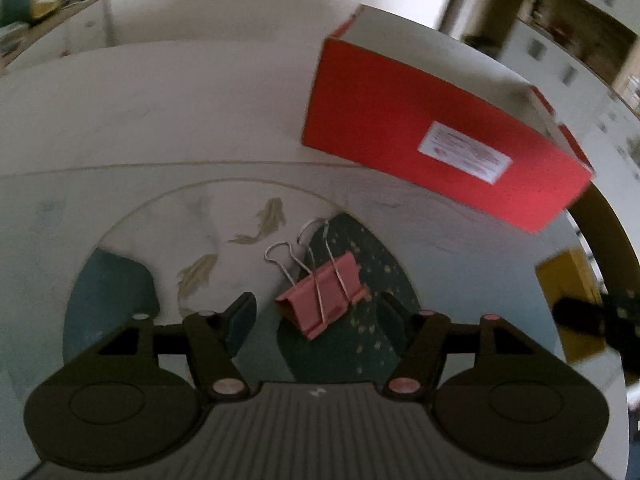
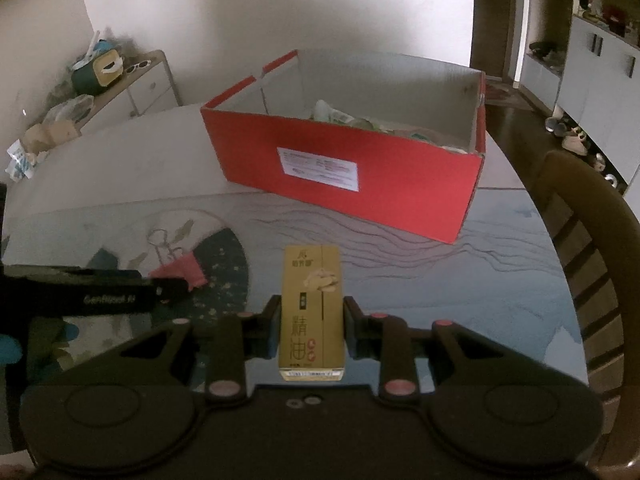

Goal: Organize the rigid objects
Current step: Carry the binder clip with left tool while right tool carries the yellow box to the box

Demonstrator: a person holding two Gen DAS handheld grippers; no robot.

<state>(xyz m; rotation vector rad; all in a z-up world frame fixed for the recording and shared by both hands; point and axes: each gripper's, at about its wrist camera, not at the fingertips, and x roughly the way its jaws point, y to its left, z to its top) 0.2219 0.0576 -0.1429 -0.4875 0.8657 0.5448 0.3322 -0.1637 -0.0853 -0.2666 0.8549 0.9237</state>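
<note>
Left gripper (image 1: pixel 316 316): jaws apart, nothing pressed between them. A pink binder clip (image 1: pixel 322 300) lies on the table (image 1: pixel 160 120) in the gap between the jaws, wire handles pointing away from the camera. The jaws straddle the clip without touching it; judged a line-up for a pick, or a release, and the frames do not settle which.

Centre: right gripper (image 2: pixel 309 322), jaws clamped on a small yellow carton (image 2: pixel 313 312), one on each long side, near its lower half. The carton is held lengthwise along the jaws, apparently clear of the table, which suits carrying it forward.

Right and beyond: a red cardboard box (image 2: pixel 348 164) stands open on the table, well apart from both grippers. It already holds some pale items, too indistinct to name. Judged the collecting point for the loose goods. A wooden chair (image 2: pixel 580 240) stands at the table's right edge
</note>
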